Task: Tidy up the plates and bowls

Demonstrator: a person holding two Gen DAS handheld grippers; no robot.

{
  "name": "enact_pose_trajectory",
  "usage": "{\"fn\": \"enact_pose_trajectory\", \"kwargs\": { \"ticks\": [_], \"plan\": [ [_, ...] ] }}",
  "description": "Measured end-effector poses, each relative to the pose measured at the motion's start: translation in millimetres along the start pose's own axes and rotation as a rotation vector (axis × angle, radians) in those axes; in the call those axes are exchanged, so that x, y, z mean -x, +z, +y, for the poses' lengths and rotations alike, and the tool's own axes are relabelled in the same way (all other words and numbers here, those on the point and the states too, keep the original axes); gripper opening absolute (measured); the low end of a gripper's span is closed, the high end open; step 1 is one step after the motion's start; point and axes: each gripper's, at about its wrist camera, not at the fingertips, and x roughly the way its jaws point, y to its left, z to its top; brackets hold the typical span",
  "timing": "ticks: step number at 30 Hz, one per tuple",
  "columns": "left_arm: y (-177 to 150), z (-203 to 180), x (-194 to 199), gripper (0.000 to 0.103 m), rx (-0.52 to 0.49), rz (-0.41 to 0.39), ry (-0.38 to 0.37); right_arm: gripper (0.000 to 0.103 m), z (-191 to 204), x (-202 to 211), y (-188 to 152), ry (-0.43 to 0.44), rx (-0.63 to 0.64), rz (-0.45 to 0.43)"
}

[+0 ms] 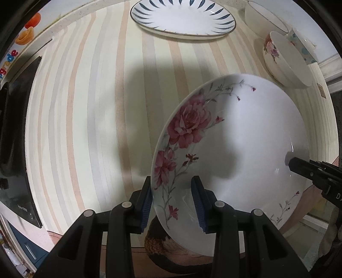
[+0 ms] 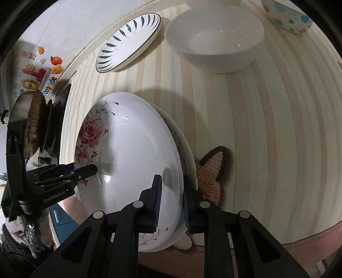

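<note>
A white plate with pink roses (image 1: 235, 136) is held tilted above the striped table by both grippers. My left gripper (image 1: 172, 201) is shut on its near rim. My right gripper (image 2: 171, 203) is shut on the opposite rim, and the plate (image 2: 132, 149) fills the middle of the right wrist view. The right gripper shows in the left wrist view (image 1: 299, 165), and the left one in the right wrist view (image 2: 85, 171). A second plate's rim (image 2: 186, 147) shows just behind the held one. A white plate with dark blue leaf marks (image 1: 181, 18) lies at the far edge.
A plain white bowl (image 2: 215, 42), a floral bowl (image 1: 284, 59) and a dotted bowl (image 2: 286, 17) stand at the far right. A knitted orange coaster (image 2: 211, 171) lies under the plate. A black stovetop (image 1: 17, 139) with pans (image 2: 36, 124) is at the left.
</note>
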Motion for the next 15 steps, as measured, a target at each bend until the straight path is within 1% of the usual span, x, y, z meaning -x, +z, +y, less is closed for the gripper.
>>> {"fn": "enact_pose_trajectory", "kwargs": {
  "ticks": [8, 13, 15],
  "plan": [
    [-4.9, 5.8, 3.1, 0.033, 0.008, -0.003, -0.008, 0.022, 2.6, 3.3, -1.9, -0.032, -0.016, 0.040],
    [-7.8, 13.8, 9.2, 0.033, 0.010, -0.005, -0.011, 0.022, 3.1, 10.4, -4.3, -0.049, -0.031, 0.035],
    [-9.5, 16.6, 9.7, 0.033, 0.010, -0.004, -0.013, 0.022, 3.0, 13.8, -4.5, -0.070, -0.037, 0.029]
  ]
}}
